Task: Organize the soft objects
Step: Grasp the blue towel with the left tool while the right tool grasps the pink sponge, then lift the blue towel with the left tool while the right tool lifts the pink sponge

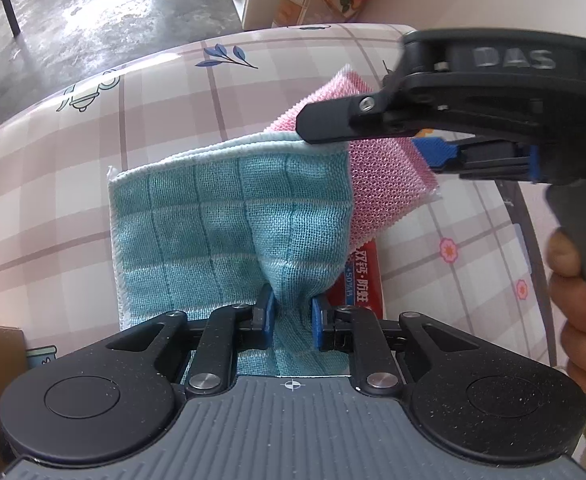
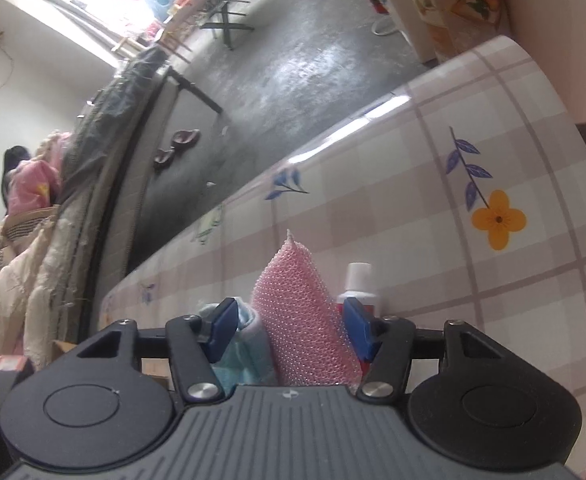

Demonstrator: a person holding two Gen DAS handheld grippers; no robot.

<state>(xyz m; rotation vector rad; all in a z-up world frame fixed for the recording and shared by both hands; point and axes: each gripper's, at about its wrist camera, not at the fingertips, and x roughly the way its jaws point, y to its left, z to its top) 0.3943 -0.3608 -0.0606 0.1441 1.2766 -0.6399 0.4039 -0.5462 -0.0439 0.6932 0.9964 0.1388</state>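
Left hand-held gripper (image 1: 291,317): blue pads nearly closed, pinching a bunched fold at the near edge of the teal cloth (image 1: 229,216). The cloth is woven, waffle-like, with a darker grid and a white hem; it lies folded flat on the bench (image 1: 73,208) and puckers up at the pinch.

Just right of it, partly under its right edge: one pink mesh cloth (image 1: 381,176), open-knit netting, its far corner sticking up. Under both, one red tube (image 1: 367,276) with printed Chinese characters and "+50%"; the right wrist view shows its white cap (image 2: 359,274).

Right hand-held gripper (image 2: 289,330): black body marked "DAS", coming in from the right over the far edge of the cloths, held by a hand (image 1: 585,300). Jaws about half open, straddling both the teal and the pink cloth; can't tell whether the pads press on them.

Bench cover is glossy, pink-grey plaid with printed blue leaf sprigs and an orange flower (image 2: 498,219).

Count: two cloths, one tube, two grippers.
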